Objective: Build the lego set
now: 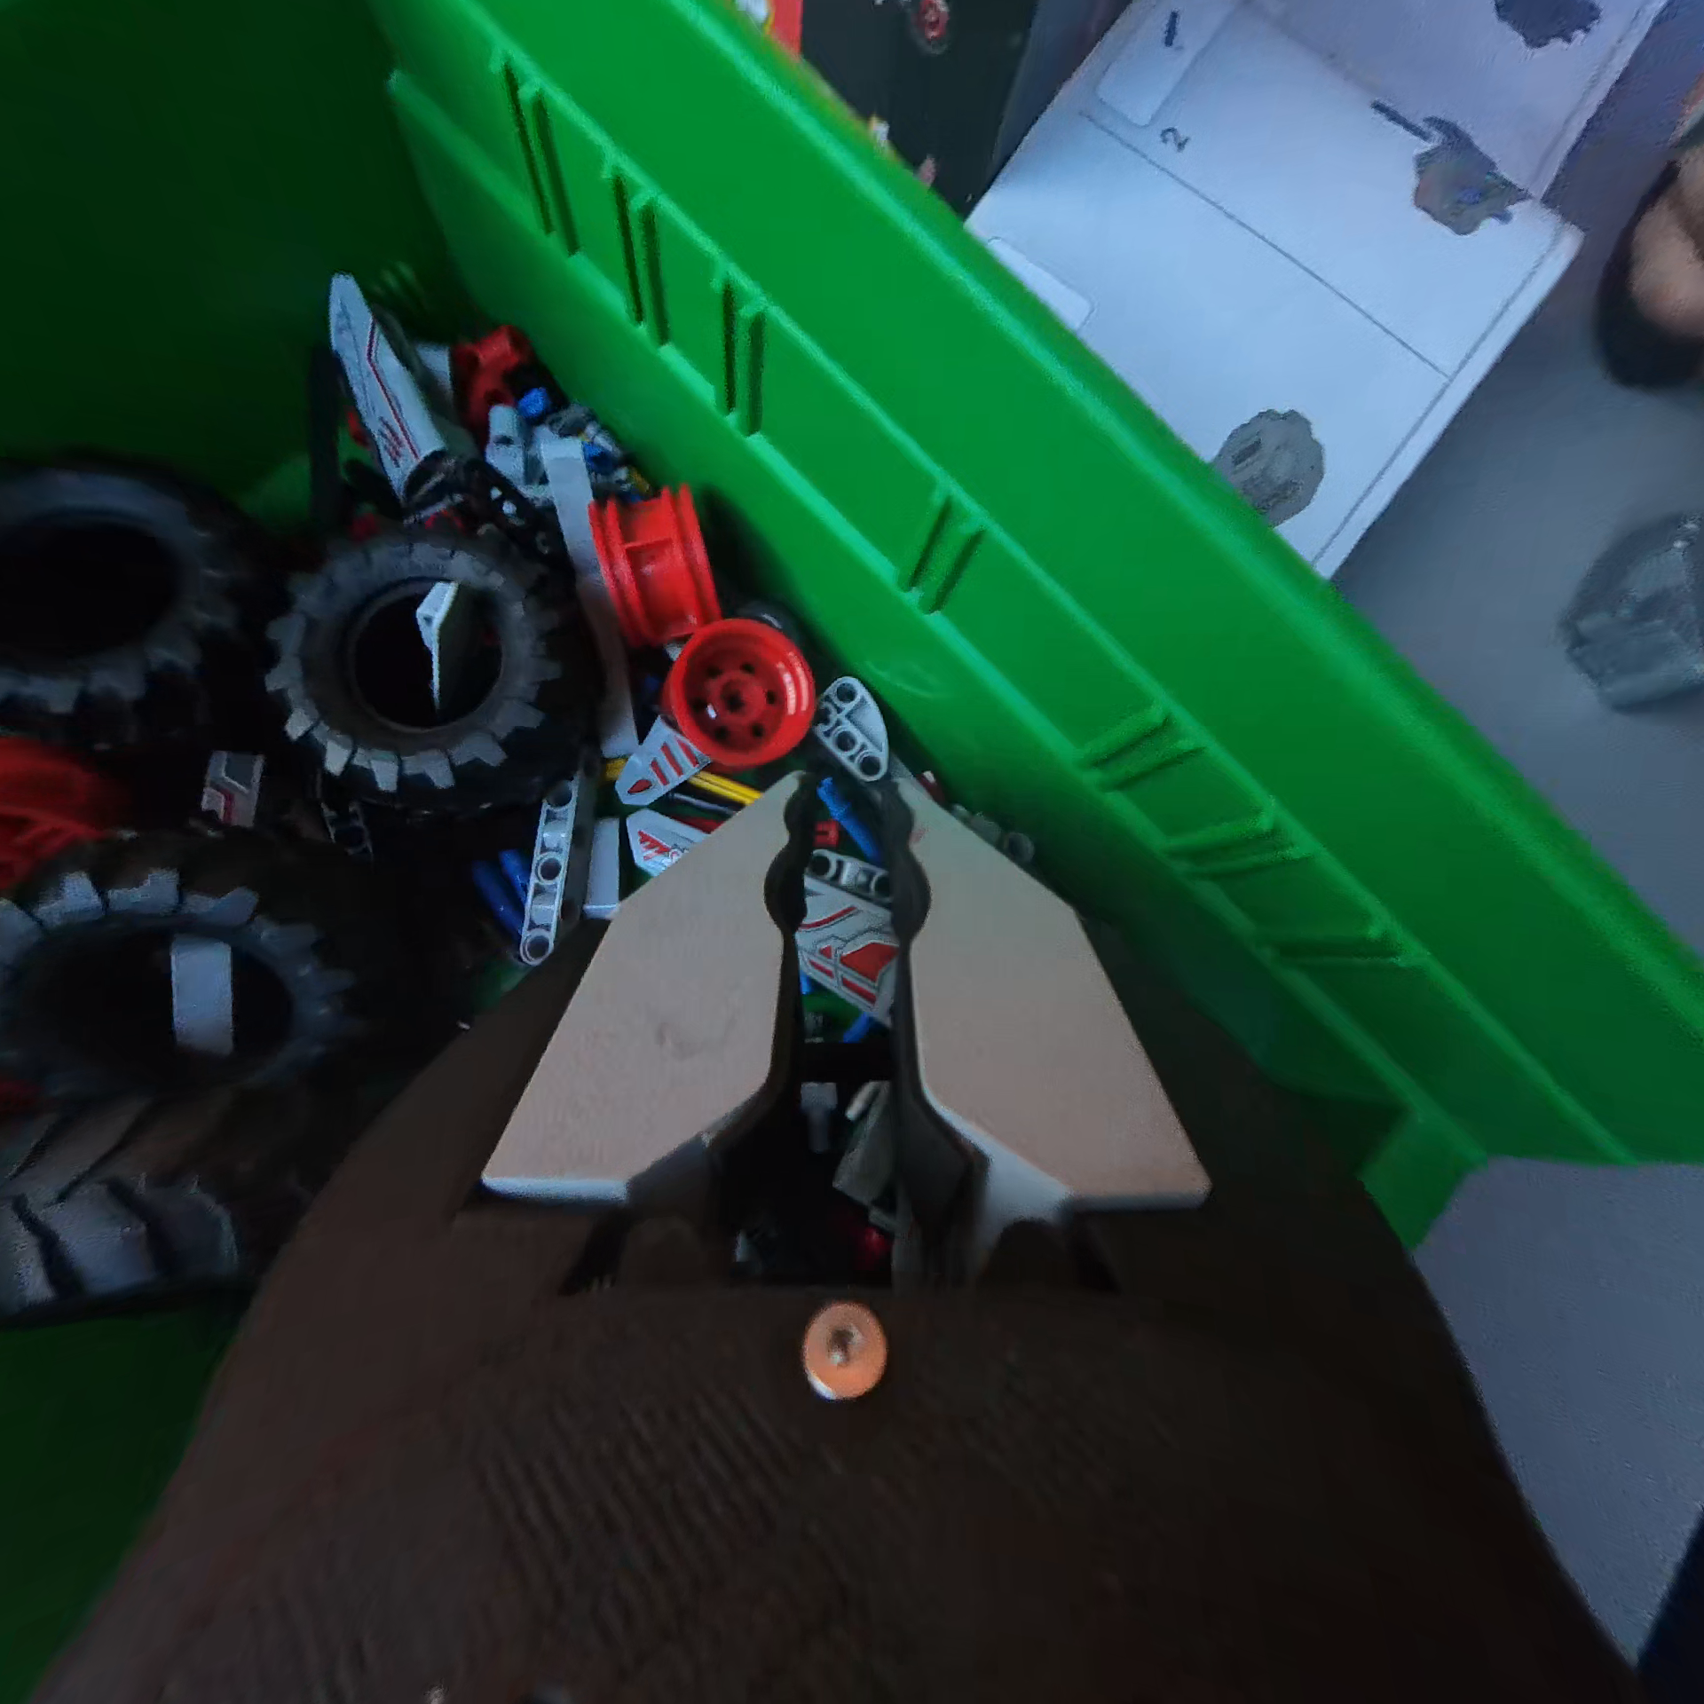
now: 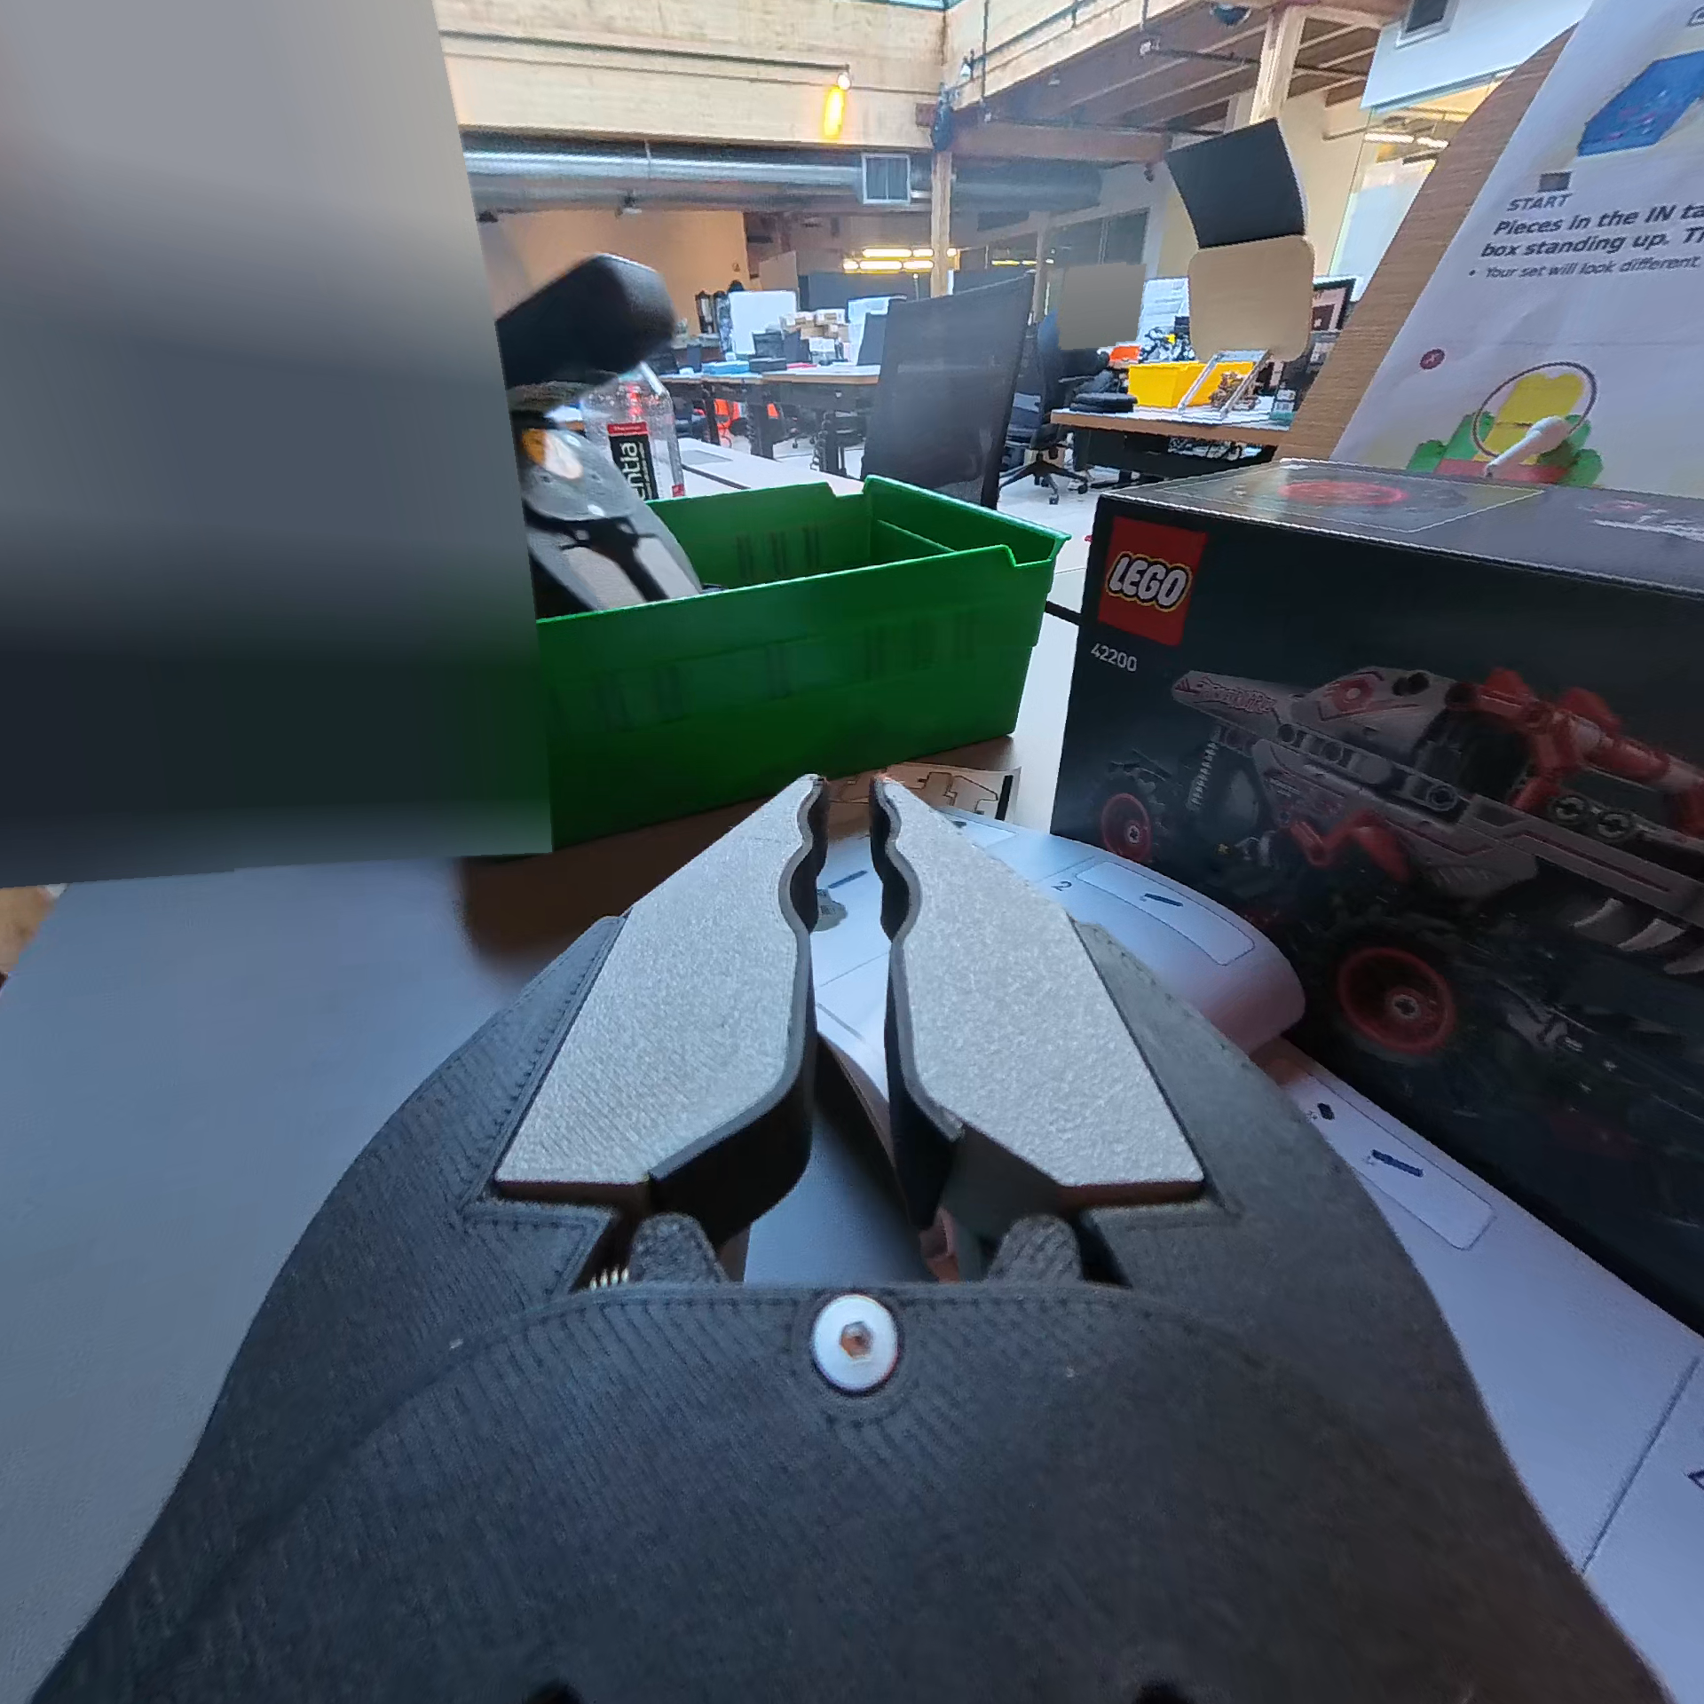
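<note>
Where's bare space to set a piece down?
On the grey table, left of the instruction booklet and in front of the green bin. The bin's inside is crowded with tyres and small parts.

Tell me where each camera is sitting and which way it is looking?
Left wrist view: on the left gripper, looking down into the green bin at tyres and red wheel hubs; its own jaws show, slightly apart.
Right wrist view: on the right gripper, low over the table, facing the bin, set box and instruction booklet; its own jaws show.
Shared: the bin, the booklet, the left gripper.
</note>
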The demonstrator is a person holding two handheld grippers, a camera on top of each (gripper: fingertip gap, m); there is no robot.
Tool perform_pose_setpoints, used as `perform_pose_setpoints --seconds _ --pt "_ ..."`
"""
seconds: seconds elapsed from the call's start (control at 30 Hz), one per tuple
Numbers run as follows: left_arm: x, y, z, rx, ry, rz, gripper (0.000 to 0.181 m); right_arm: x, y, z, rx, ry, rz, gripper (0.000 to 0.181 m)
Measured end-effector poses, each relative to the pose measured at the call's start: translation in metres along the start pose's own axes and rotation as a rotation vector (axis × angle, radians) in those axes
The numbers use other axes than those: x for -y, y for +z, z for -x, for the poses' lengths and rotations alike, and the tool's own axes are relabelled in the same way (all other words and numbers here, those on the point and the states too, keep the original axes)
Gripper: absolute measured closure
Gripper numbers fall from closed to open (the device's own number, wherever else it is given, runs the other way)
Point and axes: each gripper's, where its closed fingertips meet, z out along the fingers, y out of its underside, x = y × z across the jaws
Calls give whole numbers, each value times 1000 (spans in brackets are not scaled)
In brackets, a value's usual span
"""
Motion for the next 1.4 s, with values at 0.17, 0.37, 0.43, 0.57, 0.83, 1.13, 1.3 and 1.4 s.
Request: perform_pose_setpoints --seconds 0.17,0.37,0.43,0.57,0.83,1.13,1.3,1.4 --pt "-11 11 4 3 2 75 162 0 0 3 14 -1 -1 176" --pt "-10 14 10 38 46 72 173 1 0 4 17 6 -5 177" --pt "-11 14 10 33 53 77 174 1 0 4 18 5 -4 177" --pt "-8 8 13 37 51 56 174 0 0 4 19 2 -2 177" --pt "18 -16 7 -29 28 -114 175 0 1 7 19 -28 4 176" --pt "80 -86 -48 39 240 -469 174 -3 -1 21 66 -117 43 173" --pt "116 -124 -160 -45 471 -682 175 5 -18 25 98 -138 47 171" --pt "114 -87 -217 -85 617 -621 175 7 -27 28 125 -158 52 171"
